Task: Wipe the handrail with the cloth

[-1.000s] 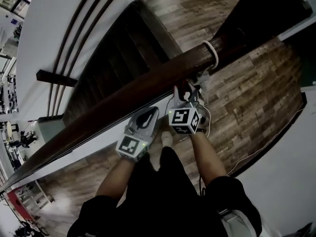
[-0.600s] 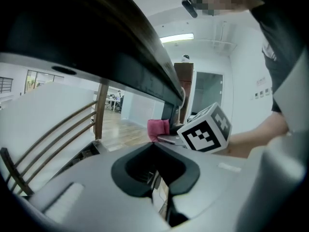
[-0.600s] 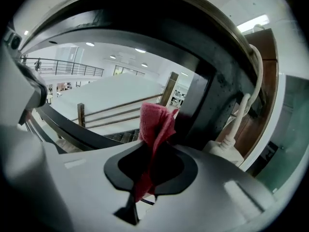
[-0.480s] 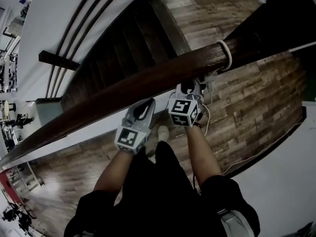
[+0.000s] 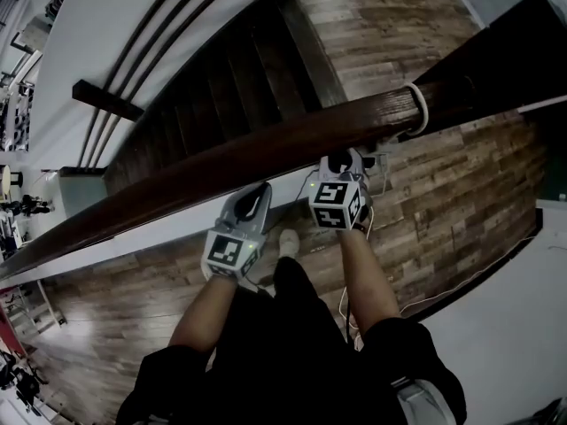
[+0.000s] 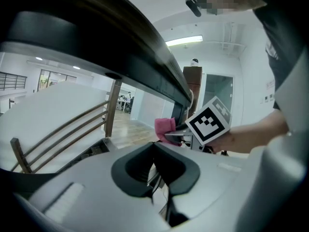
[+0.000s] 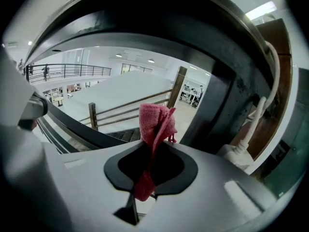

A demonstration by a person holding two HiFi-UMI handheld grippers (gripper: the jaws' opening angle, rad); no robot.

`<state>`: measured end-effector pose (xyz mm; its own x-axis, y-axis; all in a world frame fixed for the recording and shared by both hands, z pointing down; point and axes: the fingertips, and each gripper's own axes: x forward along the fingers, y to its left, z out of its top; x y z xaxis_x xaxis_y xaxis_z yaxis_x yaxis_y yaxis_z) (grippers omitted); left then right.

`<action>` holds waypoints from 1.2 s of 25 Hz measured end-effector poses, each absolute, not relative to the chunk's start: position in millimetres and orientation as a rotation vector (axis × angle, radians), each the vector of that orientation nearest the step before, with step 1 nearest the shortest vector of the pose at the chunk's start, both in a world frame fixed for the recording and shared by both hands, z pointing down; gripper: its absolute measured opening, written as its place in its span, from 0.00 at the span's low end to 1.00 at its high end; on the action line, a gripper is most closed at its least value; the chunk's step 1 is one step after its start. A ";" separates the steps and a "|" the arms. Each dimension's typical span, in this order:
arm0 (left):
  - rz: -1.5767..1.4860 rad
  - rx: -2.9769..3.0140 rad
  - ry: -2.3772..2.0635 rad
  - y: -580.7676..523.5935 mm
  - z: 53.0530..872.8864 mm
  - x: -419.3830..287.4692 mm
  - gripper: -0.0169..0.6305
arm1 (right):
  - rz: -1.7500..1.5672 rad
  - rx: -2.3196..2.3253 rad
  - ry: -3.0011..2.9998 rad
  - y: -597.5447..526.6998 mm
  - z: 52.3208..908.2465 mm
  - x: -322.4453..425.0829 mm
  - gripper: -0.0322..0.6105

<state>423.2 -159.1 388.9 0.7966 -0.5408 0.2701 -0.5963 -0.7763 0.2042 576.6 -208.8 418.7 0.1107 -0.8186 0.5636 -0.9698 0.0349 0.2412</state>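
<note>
Counting gives one handrail (image 5: 266, 153), one cloth (image 7: 154, 124) and two hand-held grippers. The cloth is pinched between the closed jaws of the right hand-held gripper (image 7: 147, 178), just beneath the handrail; it is seen as pink-red, nubbly, bunched and folded, standing up past the jaw tips. The left hand-held gripper (image 6: 155, 175) is held beneath the handrail as well, jaws together with nothing between

Handrail (image 5: 266, 151) bars way overhead; dark post (image 5: 496, 51) closes right end; leftward open.
</note>
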 end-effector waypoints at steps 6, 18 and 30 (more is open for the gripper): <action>0.277 2.685 -0.882 -155.7 391.3 399.8 0.03 | 0.309 1.752 -1.773 -207.3 420.2 540.6 0.11; 0.221 2.679 -0.938 -151.6 383.8 334.9 0.03 | 0.311 1.680 -1.810 -204.6 429.8 470.0 0.11; 0.208 2.599 -1.139 -160.6 375.0 263.8 0.03 | 0.283 1.568 -1.877 -210.6 429.1 390.0 0.11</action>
<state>263.8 -160.6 375.0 0.6761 -0.6938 0.2479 -0.7367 -0.6430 0.2094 390.0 -210.6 429.1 -0.0566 -0.7908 0.6095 -0.9355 0.2553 0.2444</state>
